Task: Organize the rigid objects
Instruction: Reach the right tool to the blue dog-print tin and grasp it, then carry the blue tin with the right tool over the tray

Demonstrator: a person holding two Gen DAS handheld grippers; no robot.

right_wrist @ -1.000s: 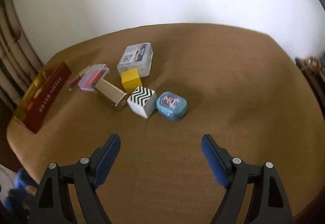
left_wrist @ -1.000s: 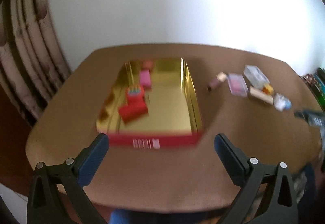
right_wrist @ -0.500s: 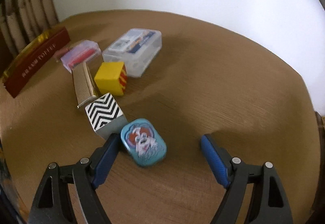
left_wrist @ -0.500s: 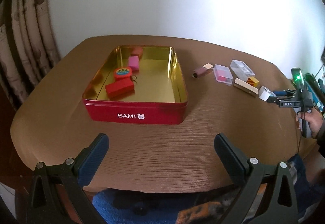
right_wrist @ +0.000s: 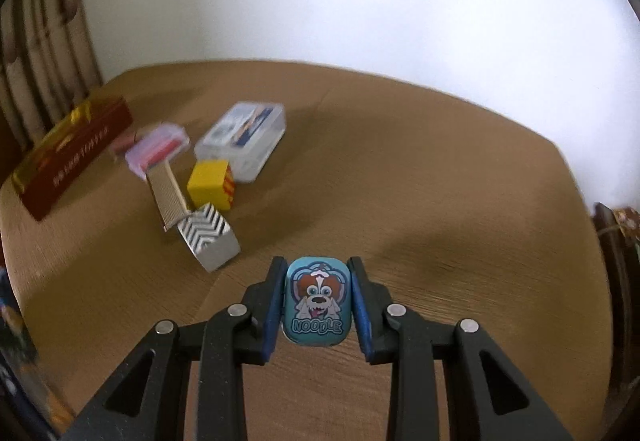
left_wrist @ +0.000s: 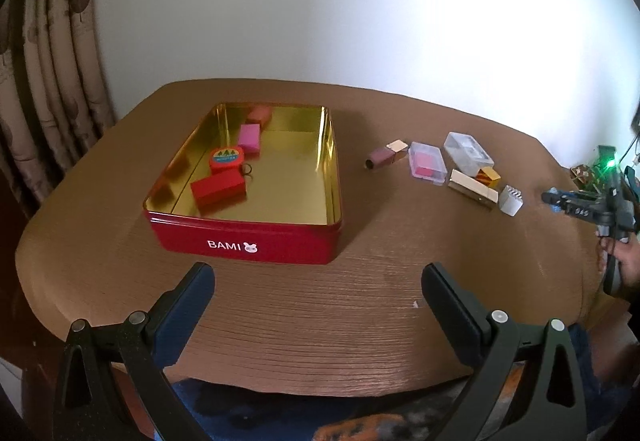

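My right gripper is shut on a small blue tin with a cartoon dog, held between both pads just above the brown table. My left gripper is open and empty, in front of a red BAMI tin box with a gold inside. That box holds a red block, a round orange case, a pink block and another reddish block at the back. The right gripper also shows at the right edge of the left wrist view.
Left of the blue tin lie a zigzag-patterned box, a yellow cube, a beige ribbed box, a clear plastic case and a pink-lidded case. A maroon tube lies near the red box. Curtains hang at the left.
My right gripper moved down onto the blue dog tin and shut on it. The left gripper's view steadied, with the red box a little farther off.
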